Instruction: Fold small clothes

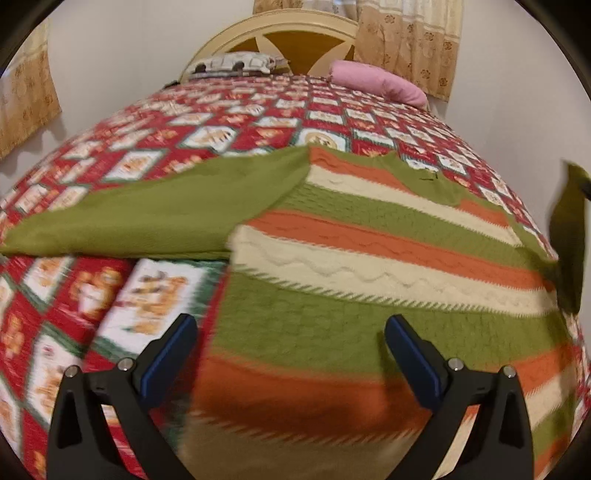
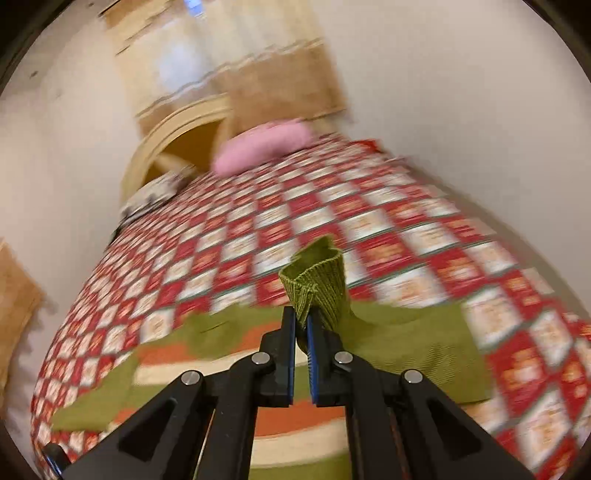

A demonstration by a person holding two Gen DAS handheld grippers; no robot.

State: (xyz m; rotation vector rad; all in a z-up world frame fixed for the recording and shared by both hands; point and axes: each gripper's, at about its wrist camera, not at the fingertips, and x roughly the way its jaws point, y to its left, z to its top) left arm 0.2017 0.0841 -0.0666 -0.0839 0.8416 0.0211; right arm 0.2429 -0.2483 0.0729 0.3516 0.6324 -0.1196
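This is a home bedroom: a bed covered by a red-and-white checked patchwork quilt [image 1: 221,133] fills the frame, with a cream arched wooden headboard [image 1: 291,33], a pink pillow [image 1: 380,83] and a grey patterned pillow [image 1: 232,64] at top centre, and tan floral curtains [image 1: 410,48] at upper right against plain white walls [image 1: 122,55].

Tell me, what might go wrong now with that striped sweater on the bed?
The right gripper pinches only the ribbed cuff of the green sleeve, so the knit could slip out mid-fold. The left gripper hangs open above the sweater, pinning nothing, so the whole garment may drag across the quilt instead of folding.
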